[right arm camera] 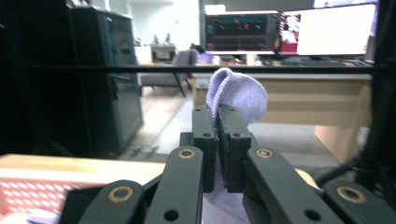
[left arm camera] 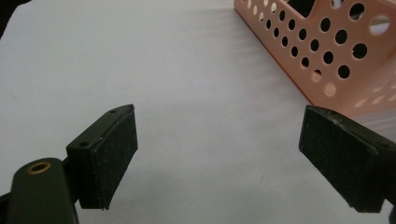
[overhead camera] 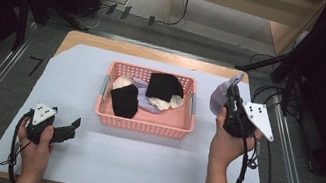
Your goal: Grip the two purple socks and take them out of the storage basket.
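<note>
Your right gripper (overhead camera: 233, 103) pinches a lavender sock (right arm camera: 236, 93) in closed fingers, raised near the desk's (overhead camera: 138, 163) right edge, beside the pink basket (overhead camera: 145, 121) (socks inside). Your left gripper (overhead camera: 74, 126), fingers spread wide, rests near the front-left corner.

Left gripper (left arm camera: 217, 156): jaws spread wide apart, nothing between them
Pads (left arm camera: 114, 156): black, textured
Table sheet (left arm camera: 140, 60): white, bare under the jaws
Basket (left arm camera: 327, 51): pink, perforated wall, upper right, apart from right-hand jaw
</note>
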Demonstrator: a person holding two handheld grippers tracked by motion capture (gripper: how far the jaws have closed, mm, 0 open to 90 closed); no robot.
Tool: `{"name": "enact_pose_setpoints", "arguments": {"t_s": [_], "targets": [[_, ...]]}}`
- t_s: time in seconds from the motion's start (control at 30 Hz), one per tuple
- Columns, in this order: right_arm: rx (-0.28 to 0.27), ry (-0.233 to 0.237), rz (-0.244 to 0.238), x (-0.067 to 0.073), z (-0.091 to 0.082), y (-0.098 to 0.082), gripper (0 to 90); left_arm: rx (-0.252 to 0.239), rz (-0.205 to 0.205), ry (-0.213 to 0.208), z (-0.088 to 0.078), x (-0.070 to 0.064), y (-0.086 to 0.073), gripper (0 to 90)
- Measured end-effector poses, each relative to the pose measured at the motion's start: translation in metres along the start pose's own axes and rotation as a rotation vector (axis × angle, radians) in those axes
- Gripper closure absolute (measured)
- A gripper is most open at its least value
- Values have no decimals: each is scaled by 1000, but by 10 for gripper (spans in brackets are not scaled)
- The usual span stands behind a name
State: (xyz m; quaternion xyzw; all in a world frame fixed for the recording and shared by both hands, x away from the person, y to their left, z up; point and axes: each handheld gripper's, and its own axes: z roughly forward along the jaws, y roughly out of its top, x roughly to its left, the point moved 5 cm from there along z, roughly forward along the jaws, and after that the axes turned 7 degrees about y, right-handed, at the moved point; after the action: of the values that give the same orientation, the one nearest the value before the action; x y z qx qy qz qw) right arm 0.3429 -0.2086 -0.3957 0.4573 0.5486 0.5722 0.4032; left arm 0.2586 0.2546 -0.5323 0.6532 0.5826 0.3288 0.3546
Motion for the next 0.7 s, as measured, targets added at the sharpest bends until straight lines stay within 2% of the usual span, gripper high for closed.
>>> {"name": "enact_pose_setpoints", "arguments": {"t_s": [0.1,0.13,0.2,0.27,0.3,0.33,0.37,0.43,0.53,0.7], "targets": [[26,-19,8,-8,-1,-10,867,1,-1,0,0,0,0,125],[53,-35,28,-16,-2,-21,864,1,2,1,0,0,0,125],[83,-36,52,-22,-2,-29,846,2,2,1,0,0,0,125],[104,-31,95,-25,-3,-37,766,2,2,1,0,0,0,125],[103,-32,101,-26,-2,-39,711,2,2,1,0,0,0,125],[103,-32,101,-26,-2,-39,711,2,2,1,0,0,0,125],[103,-13,120,-24,-1,-40,626,2,2,1,0,0,0,125],[90,-1,129,-20,0,-40,569,2,3,1,0,0,0,125],[97,31,126,-9,5,-40,554,2,2,1,0,0,0,125],[134,106,93,18,16,-45,559,4,2,-1,0,0,0,125]]}}
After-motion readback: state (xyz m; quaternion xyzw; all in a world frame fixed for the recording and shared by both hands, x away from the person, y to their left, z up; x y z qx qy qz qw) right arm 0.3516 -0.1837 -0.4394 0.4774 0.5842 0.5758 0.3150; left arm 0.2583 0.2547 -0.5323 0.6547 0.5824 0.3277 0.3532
